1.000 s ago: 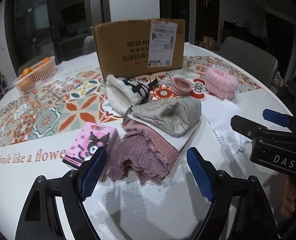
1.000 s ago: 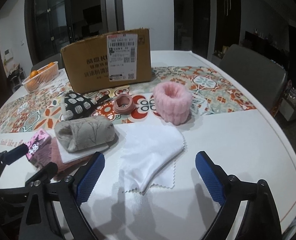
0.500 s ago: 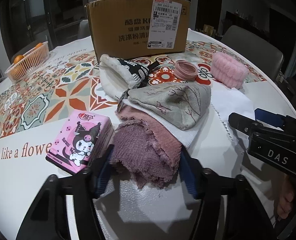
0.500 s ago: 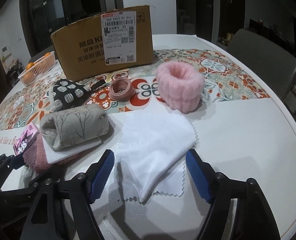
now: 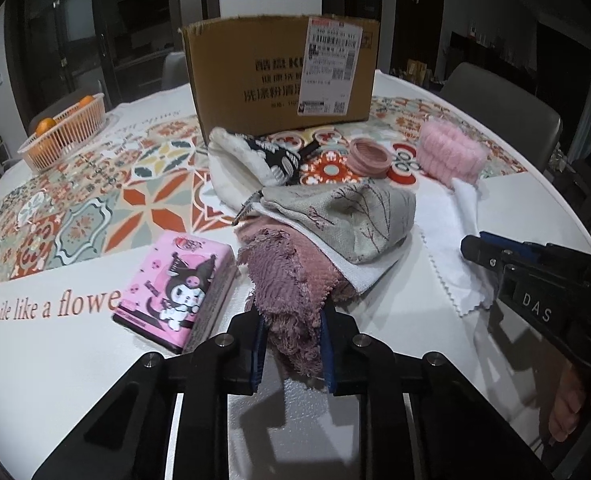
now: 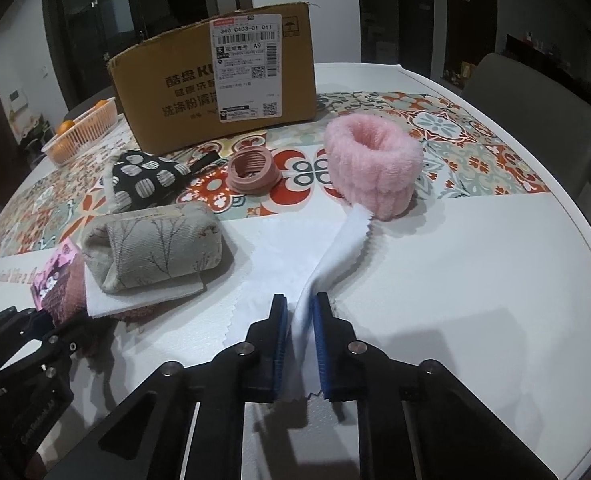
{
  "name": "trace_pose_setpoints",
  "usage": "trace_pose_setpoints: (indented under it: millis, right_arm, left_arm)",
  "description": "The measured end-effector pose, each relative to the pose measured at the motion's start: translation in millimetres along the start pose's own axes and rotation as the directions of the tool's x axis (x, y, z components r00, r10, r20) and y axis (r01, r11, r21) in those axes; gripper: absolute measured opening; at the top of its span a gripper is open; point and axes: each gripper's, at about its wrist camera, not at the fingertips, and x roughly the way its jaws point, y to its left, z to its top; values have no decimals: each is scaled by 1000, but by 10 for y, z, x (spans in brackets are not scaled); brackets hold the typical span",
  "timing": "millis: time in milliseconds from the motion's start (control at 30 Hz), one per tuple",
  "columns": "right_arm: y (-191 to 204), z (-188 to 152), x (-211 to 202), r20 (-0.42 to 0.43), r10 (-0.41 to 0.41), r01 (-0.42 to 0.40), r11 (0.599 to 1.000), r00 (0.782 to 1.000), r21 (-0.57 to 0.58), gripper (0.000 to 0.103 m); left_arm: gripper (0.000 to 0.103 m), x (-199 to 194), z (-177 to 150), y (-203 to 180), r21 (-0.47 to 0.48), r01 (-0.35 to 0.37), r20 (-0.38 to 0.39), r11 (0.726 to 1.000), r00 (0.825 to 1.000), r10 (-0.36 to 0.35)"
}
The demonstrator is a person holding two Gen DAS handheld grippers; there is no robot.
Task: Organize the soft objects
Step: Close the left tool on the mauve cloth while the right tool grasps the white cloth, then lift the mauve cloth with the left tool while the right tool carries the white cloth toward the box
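My left gripper (image 5: pixel 291 344) is shut on the near edge of a mauve towel (image 5: pixel 291 276) that lies under a grey tree-print pouch (image 5: pixel 347 220) and a white cloth layer. My right gripper (image 6: pixel 298 344) is shut on the near edge of a white zigzag-edged cloth (image 6: pixel 291 256), bunching it into a ridge. The pouch also shows in the right wrist view (image 6: pixel 155 248). A fluffy pink band (image 6: pixel 373 168), a dusty-pink ring (image 6: pixel 253 172) and a black spotted pouch (image 6: pixel 145 180) lie behind. The cardboard box (image 6: pixel 215 92) stands at the back.
A pink cartoon tissue pack (image 5: pixel 175 284) lies left of the towel. An orange basket of oranges (image 5: pixel 65 132) sits far left. The round table (image 6: pixel 475 280) has a patterned runner (image 5: pixel 95 200). A grey chair (image 6: pixel 535 120) stands at the right.
Both grippers moved forward and closed: the left onto the mauve towel's edge, the right onto the white cloth, which is now pinched into a ridge.
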Motion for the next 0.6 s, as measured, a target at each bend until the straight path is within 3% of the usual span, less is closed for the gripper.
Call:
trace_pose_setpoints:
  millis: [300,600]
  right_arm:
    - [83,2,-366,78,23,-23,1000,997,-8,12]
    - [176,45,-772,178,31,-26,999,984,-28,12]
  left_arm:
    - [23,-369,32,28,-2,1,88,1000,996,-1]
    - [23,-746,87,29,3,-20,197,1000,980,19]
